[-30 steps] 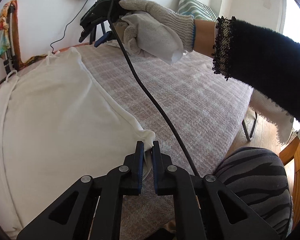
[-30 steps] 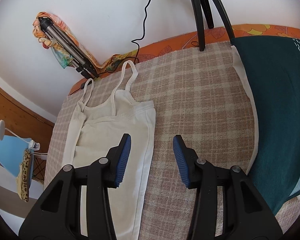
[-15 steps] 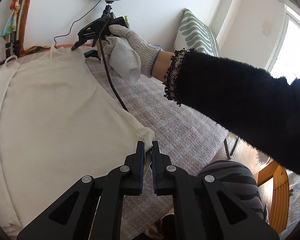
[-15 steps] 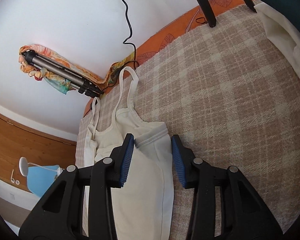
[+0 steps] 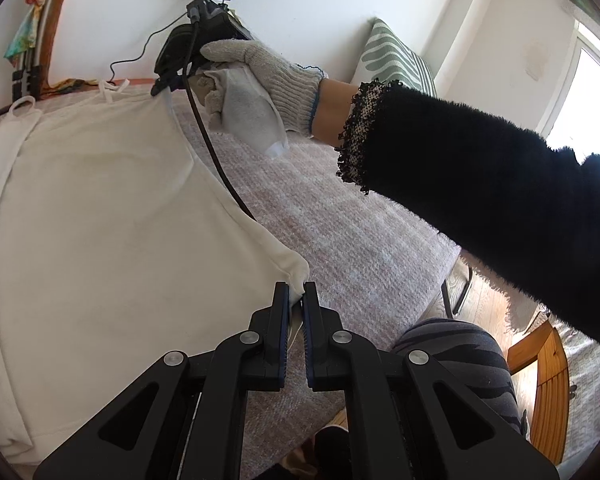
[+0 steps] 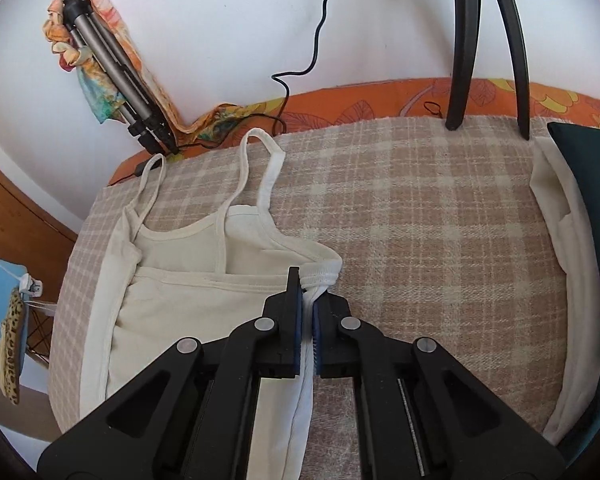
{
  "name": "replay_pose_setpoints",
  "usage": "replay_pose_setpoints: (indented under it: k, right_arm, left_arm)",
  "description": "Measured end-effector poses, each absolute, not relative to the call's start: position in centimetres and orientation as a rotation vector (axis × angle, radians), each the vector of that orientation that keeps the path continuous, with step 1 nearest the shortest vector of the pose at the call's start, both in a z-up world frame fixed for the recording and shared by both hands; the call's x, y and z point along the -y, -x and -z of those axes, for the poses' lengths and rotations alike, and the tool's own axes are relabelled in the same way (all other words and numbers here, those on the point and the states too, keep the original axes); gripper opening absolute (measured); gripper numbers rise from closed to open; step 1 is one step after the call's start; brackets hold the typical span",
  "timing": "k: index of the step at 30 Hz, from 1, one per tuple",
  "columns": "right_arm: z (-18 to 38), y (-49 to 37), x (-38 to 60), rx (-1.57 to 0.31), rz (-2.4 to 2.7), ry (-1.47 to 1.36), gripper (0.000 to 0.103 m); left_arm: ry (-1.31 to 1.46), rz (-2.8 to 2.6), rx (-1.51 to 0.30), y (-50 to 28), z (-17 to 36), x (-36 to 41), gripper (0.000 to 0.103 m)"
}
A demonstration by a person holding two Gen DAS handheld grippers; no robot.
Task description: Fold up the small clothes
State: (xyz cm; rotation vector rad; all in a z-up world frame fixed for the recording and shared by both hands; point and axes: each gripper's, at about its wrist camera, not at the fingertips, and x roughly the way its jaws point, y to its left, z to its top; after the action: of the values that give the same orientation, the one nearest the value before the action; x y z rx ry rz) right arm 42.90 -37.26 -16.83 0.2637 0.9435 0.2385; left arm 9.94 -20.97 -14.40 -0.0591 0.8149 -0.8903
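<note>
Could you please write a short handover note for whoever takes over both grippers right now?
Left gripper: shut on the bottom corner of the white camisole.
Right gripper: its jaws have just been closing and now pinch the camisole's upper corner at the side seam, below the strap.
The camisole lies flat on the checked blanket, straps toward the wall.
Done: both corners of one side gripped.
Left: probably carry that side across for the first fold, then finish folding.

- Camisole (image 6: 188, 304): soft, matt cream cloth with ribbed hems.
- Bed cover (image 6: 420, 216): coarse woven plaid cloth.
- Right gripper (image 6: 307, 300): matt black plastic, metal rivets.
- Glove (image 5: 260, 80): knitted cloth.
</note>
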Motion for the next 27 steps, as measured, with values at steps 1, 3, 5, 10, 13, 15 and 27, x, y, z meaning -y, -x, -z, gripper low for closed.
replay_pose_setpoints:
  k: [1, 3, 5, 10, 13, 15, 27]
  right_arm:
    - [17.1, -43.0, 37.6, -0.946, -0.236, -0.271, 0.005]
    - [17.3, -43.2, 37.4, -0.960, -0.235, -0.273, 0.005]
    - [17.2, -43.5, 37.2, -0.977, -0.237, -0.261, 0.005]
    - [16.0, -43.5, 36.9, -0.987, -0.231, -0.269, 0.005]
    - [15.0, -43.2, 36.2, -0.983, -0.223, -0.262, 0.005]
    - [14.4, -43.1, 35.5, -0.979, -0.214, -0.249, 0.005]
    - [11.3, -43.0, 26.7, -0.956, -0.205, -0.100, 0.005]
  left_arm:
    - [0.068, 0.891, -0.815, -9.9, 14.3, 20.9, 0.005]
    - [0.090, 0.889, -0.820, -9.8, 14.3, 20.7, 0.005]
    - [0.118, 0.886, -0.826, -9.9, 14.2, 20.3, 0.005]
    - [0.182, 0.855, -0.820, -10.0, 13.8, 19.0, 0.005]
    - [0.211, 0.830, -0.809, -9.8, 13.6, 18.0, 0.005]
    - [0.226, 0.812, -0.807, -9.8, 13.6, 17.3, 0.005]
    - [0.319, 0.708, -0.789, -8.9, 14.4, 11.7, 0.004]
